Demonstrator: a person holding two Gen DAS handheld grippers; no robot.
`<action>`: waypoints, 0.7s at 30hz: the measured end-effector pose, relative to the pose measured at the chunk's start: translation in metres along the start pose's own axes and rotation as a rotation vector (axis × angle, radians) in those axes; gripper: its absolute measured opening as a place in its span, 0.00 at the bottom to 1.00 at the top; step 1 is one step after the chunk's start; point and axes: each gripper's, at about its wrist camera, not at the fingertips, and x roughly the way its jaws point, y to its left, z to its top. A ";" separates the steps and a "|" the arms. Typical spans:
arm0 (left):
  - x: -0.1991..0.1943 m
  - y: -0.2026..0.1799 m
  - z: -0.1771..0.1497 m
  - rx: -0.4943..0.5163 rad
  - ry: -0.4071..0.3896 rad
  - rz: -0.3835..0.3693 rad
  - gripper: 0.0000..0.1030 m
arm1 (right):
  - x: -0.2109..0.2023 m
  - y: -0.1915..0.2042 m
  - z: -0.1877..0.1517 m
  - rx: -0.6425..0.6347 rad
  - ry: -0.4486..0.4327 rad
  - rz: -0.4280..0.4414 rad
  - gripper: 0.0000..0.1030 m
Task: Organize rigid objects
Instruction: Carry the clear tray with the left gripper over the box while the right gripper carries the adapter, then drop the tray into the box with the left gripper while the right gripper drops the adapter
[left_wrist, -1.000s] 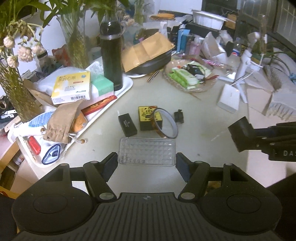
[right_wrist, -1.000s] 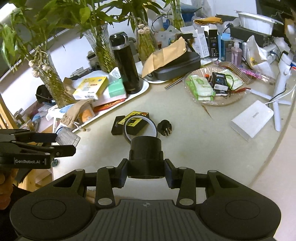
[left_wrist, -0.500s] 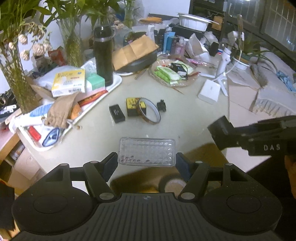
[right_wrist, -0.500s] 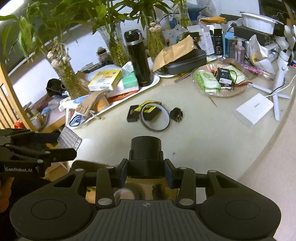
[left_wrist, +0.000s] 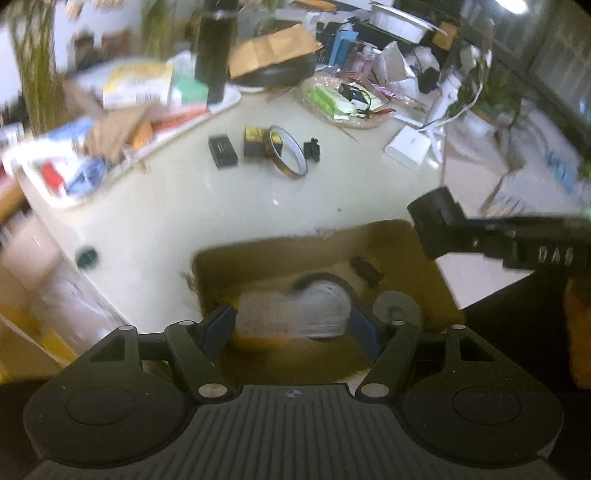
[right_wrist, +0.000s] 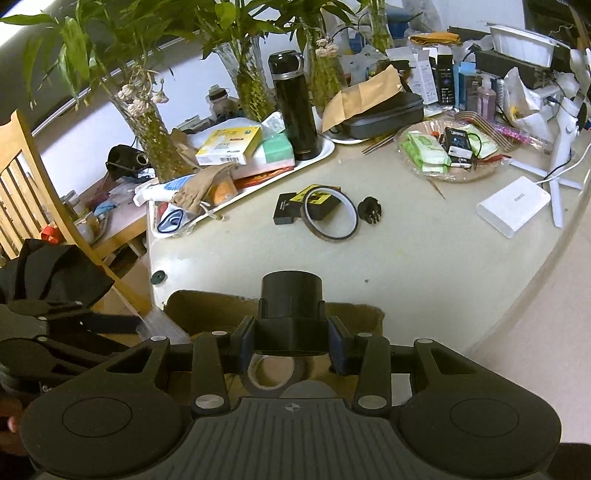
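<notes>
My left gripper (left_wrist: 291, 325) is shut on a clear plastic tray (left_wrist: 291, 314), held over an open cardboard box (left_wrist: 424, 258) below the table's near edge. My right gripper (right_wrist: 291, 343) is shut on a black cylindrical part (right_wrist: 291, 299), also above the box (right_wrist: 207, 310); it shows in the left wrist view (left_wrist: 437, 221) at the right. In the box lie a tape roll (right_wrist: 273, 376), a grey disc (left_wrist: 397, 308) and a small black piece (left_wrist: 365, 271). On the table remain a black box (right_wrist: 285, 214), a yellow-black box (right_wrist: 319, 199), a tape ring (right_wrist: 328, 214) and a black plug (right_wrist: 370, 212).
A white tray (right_wrist: 325, 149) with packets, a pouch and a black flask (right_wrist: 295, 107) stands at the left rear. Glass vases with plants (right_wrist: 147, 122), a basket of packets (right_wrist: 448, 155), a white box (right_wrist: 513, 205) and a wooden chair (right_wrist: 33, 184) surround the table.
Both grippers have pulled back from the table and lowered over the cardboard box, each still holding its object. The left view is now blurred by motion.
</notes>
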 end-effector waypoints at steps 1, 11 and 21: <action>0.000 0.004 -0.001 -0.026 0.001 -0.028 0.73 | 0.000 0.001 -0.002 0.000 0.001 0.000 0.42; -0.016 0.002 -0.011 -0.007 -0.182 0.016 0.76 | -0.002 0.000 -0.015 0.014 0.011 -0.001 0.42; -0.021 0.006 -0.026 0.016 -0.295 0.092 0.76 | 0.005 0.002 -0.016 0.006 0.024 0.000 0.42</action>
